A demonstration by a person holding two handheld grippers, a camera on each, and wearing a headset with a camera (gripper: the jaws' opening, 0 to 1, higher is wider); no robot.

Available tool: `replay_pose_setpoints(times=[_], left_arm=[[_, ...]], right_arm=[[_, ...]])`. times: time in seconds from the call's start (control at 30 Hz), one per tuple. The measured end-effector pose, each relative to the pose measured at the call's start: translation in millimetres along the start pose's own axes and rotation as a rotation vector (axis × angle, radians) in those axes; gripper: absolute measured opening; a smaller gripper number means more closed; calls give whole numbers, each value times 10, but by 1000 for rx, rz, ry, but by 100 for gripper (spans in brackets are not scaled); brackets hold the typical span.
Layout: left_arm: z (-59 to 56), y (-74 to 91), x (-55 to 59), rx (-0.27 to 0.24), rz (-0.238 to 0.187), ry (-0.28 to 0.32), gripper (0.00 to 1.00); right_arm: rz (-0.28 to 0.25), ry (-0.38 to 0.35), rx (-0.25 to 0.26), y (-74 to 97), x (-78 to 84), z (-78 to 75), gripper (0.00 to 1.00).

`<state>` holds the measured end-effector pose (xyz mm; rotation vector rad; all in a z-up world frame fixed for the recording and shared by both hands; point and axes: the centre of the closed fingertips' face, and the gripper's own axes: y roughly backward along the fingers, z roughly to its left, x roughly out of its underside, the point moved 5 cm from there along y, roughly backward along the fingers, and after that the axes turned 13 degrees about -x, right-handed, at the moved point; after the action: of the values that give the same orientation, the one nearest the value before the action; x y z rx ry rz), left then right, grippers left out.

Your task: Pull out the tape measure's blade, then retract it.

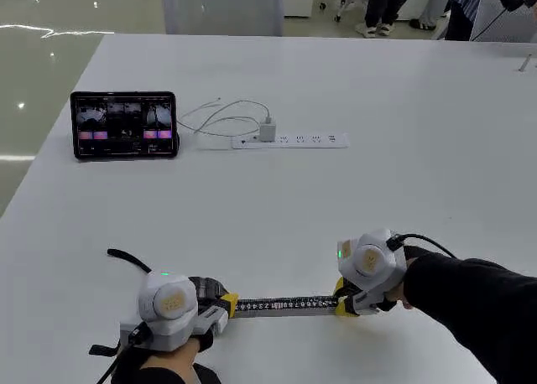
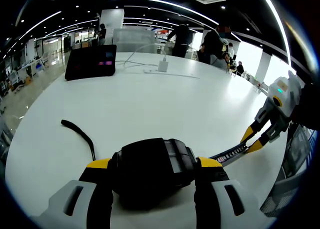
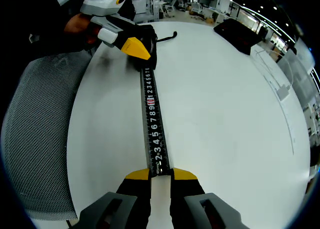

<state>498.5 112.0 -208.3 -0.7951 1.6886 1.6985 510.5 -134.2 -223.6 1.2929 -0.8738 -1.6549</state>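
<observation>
White table (image 1: 336, 191); left tool (image 1: 216, 304) clamps black tape measure (image 2: 152, 171), right tool (image 3: 161, 175) pinches its drawn-out numbered blade (image 3: 151, 119).

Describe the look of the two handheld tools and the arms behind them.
The left tool and right tool match: rounded white housings with a small green light, dark grey jaws ending in yellow tips. A black cable loops off the right tool's back. The right arm wears a black sleeve.
</observation>
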Motion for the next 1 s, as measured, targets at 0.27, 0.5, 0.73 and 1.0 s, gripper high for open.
replay_pose_setpoints(times=[0.27,0.5,0.73,1.0], left_arm=[[0,-3,0,1,2,-1,62],[-3,-4,2,3,3,-2,62],[-1,-11,1,5,8,-2,62],[0,-12,1,6,9,-2,62]], right_arm=[[-2,-1,0,-12,-28,-1,10],[-4,0,-2,-24,-51,-6,10],[-4,0,-3,-37,-80,-11,10],[-6,-2,-4,-51,-115,-10,10]])
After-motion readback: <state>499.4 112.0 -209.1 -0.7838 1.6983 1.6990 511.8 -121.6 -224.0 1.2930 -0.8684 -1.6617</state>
